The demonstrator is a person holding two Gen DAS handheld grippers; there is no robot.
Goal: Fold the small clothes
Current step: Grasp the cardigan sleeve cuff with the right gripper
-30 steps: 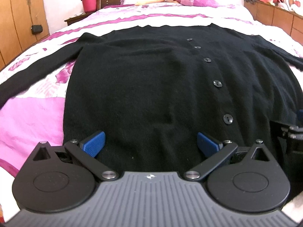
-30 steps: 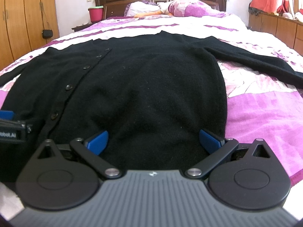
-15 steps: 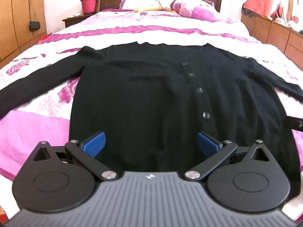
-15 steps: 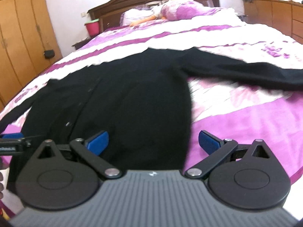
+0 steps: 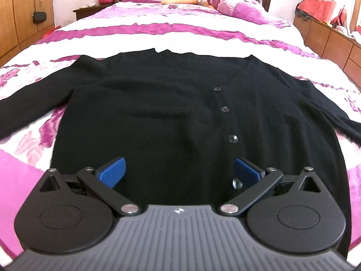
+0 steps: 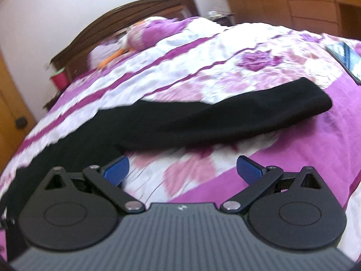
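A black buttoned cardigan (image 5: 158, 113) lies flat on the bed, front up, with both sleeves spread outward. My left gripper (image 5: 179, 171) hangs open above its lower hem, with nothing between the blue pads (image 5: 112, 172). In the right wrist view the cardigan's right sleeve (image 6: 225, 117) stretches across the bedspread toward the right. My right gripper (image 6: 182, 169) stands open just short of that sleeve, over bare bedspread, and holds nothing.
The pink and white floral bedspread (image 5: 203, 31) covers the whole bed. Pillows (image 5: 225, 2) and a dark wooden headboard (image 6: 135, 15) are at the far end. A phone (image 6: 345, 56) lies on the bed at the right. Wooden cabinets (image 5: 327, 38) line the right side.
The left gripper has drawn back, so more of the cardigan shows. The right gripper has swung right, off the cardigan's body and toward its right sleeve. Both stayed open.
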